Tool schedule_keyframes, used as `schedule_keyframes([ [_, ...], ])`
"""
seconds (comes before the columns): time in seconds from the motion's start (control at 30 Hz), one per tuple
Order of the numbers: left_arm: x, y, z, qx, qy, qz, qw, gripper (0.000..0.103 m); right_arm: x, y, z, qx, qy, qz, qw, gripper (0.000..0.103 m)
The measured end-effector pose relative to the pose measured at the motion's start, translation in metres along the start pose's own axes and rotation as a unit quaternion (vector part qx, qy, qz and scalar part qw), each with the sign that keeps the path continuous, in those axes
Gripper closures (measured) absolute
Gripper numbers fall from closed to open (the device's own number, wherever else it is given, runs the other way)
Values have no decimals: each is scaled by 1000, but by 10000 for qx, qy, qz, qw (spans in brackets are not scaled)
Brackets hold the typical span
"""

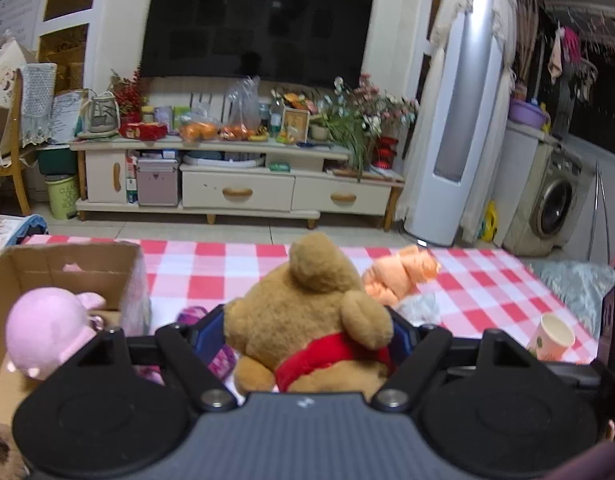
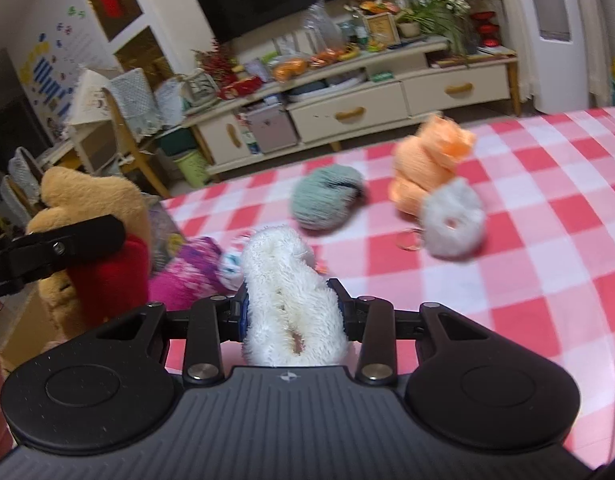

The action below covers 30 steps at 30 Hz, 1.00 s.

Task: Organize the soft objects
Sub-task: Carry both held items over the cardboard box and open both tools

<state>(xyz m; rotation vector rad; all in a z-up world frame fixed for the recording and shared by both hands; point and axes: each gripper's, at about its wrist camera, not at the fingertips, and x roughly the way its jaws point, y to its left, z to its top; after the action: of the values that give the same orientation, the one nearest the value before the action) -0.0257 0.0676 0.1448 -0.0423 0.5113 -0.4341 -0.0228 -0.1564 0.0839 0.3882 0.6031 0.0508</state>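
Plainly, your left gripper (image 1: 307, 330) was clamped on the brown teddy bear (image 1: 307, 312), its blue-lined pads pressing the bear's sides just above the red shirt, with the bear's head tipped away from you over the red-and-white checked tablecloth (image 1: 487, 280). Your right gripper (image 2: 293, 308) was closed on a white fluffy toy (image 2: 287, 292), squeezed narrow between the pads and held above the same cloth.

Relative to the bear, the cardboard box (image 1: 67, 264) stood to its left at the cloth's edge, with a pink plush (image 1: 47, 332) at the box's near side. A purple-and-pink soft thing (image 1: 223, 356) lay just below and left of the bear. An orange plush (image 1: 399, 276) and a grey furry ring (image 2: 453, 220) lay touching each other to the bear's right, further off. A grey-green ball of fluff (image 2: 327, 196) lay apart from them on the cloth. A paper cup (image 1: 553, 338) stood well to the bear's right.
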Motion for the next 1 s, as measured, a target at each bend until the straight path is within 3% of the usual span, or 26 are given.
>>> schedule_keyframes([
  [0.27,-28,43,14,-420,-302,241,9984,25,9,48,8,-243,28,654,9976,57],
  [0.7,-50,138,18,-1066,-489,1448,9825,25,37,125,10,-730,264,1793,9807,57],
  [0.9,-46,165,12,-1331,-337,1718,9755,24,57,159,-2,-982,465,2045,9728,56],
  [1.0,-43,169,10,-1318,-223,1782,9749,24,67,170,-8,-1191,514,1958,9720,55],
])
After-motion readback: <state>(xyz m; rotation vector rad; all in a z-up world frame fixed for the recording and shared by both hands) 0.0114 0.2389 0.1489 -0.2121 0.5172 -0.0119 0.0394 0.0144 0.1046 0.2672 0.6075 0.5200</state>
